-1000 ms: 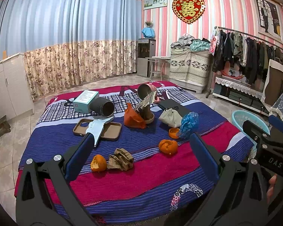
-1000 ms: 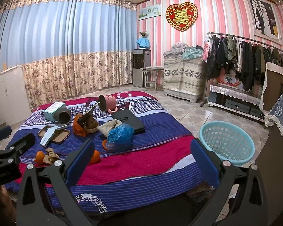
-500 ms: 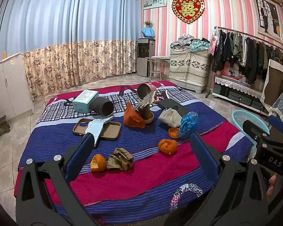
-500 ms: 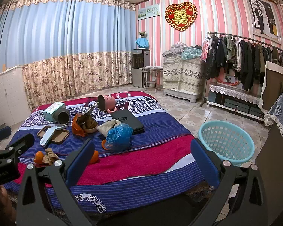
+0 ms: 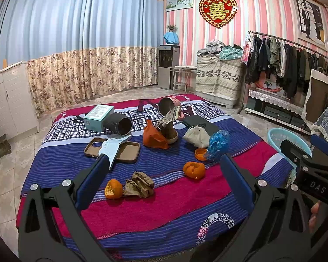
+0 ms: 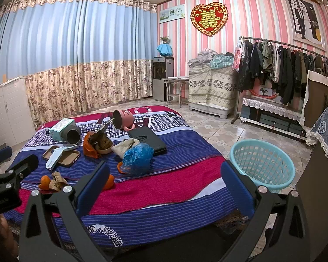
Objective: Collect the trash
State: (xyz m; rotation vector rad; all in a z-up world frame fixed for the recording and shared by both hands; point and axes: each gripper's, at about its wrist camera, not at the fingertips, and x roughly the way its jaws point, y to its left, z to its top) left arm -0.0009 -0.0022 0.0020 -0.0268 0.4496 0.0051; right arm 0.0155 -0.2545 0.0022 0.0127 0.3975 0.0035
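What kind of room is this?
Most likely a bedroom in someone's home. There is a bed under a striped blanket, a rack of hanging clothes, long blue curtains, and a light blue laundry-style basket on the tiled floor.

The near strip of the bed (image 5: 164, 214), its red and blue bands, lies bare, so a gripper can pass over the near edge unhindered. Just beyond, two orange peels (image 5: 113, 188) (image 5: 194, 169) and a crumpled brown paper (image 5: 139, 184) lie with bare cloth between the paper and the right peel. Farther in, things crowd together: a blue plastic bag (image 5: 217, 144), a beige pouch (image 5: 196, 136), an orange bag (image 5: 153, 138) and a phone case (image 5: 112, 147). To the right, the floor around the teal basket (image 6: 262, 163) is open, its mouth unobstructed.
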